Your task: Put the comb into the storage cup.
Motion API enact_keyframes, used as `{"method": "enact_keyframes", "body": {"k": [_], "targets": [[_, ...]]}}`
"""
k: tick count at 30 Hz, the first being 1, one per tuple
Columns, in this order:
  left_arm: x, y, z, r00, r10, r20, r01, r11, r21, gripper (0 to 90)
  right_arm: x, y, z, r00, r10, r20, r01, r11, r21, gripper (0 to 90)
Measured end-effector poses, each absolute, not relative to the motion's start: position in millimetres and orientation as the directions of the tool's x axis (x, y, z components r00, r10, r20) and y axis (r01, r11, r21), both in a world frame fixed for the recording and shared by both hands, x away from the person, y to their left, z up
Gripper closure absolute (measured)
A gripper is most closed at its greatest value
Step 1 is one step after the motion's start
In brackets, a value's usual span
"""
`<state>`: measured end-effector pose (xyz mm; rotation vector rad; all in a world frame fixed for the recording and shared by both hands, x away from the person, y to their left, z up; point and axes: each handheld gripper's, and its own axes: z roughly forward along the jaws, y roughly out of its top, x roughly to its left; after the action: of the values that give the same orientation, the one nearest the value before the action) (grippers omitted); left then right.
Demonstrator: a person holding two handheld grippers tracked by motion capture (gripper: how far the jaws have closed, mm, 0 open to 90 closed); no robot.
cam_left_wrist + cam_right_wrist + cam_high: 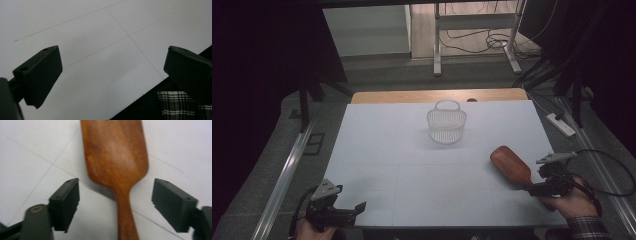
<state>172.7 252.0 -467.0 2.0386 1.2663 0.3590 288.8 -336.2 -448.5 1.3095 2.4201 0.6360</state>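
Hairbrush (510,167) of reddish wood lies back-up on the white table (412,165), at about four o'clock from the wire basket (446,122) and well apart from it; right gripper (532,189) sits at its handle end, jaws spread either side of the handle without touching it, seemingly; left gripper (357,209) rests at the table's seven o'clock corner, jaws spread wide over bare surface

brush (115,157): wood, smooth, semi-gloss | basket (446,122): white plastic mesh | table (402,170): matt white | sleeve (175,103): plaid cloth
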Motion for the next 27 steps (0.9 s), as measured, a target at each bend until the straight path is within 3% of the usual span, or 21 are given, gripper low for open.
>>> {"method": "enact_keyframes", "body": {"k": [2, 3, 8, 27], "targets": [[173, 252, -467, 0.484, 0.866, -0.123, 0.672, -0.278, 0.686, 2.9, 289, -337, -449, -0.529, 0.846, -0.064, 0.705, 0.48, 0.522, 17.4], [173, 252, -467, 0.484, 0.867, -0.123, 0.672, -0.279, 0.686, 2.9, 290, -340, -449, -0.519, 0.853, -0.057, 0.71, 0.467, 0.528, 11.8], [172, 252, -467, 0.483, 0.867, -0.122, 0.673, -0.279, 0.685, 2.9, 294, -345, -451, -0.507, 0.861, -0.046, 0.716, 0.45, 0.535, 0.0], [172, 252, -467, 0.486, 0.865, -0.122, 0.671, -0.281, 0.686, 2.8, 304, -355, -474, -0.511, 0.858, -0.045, 0.731, 0.462, 0.503, 0.0]]}}
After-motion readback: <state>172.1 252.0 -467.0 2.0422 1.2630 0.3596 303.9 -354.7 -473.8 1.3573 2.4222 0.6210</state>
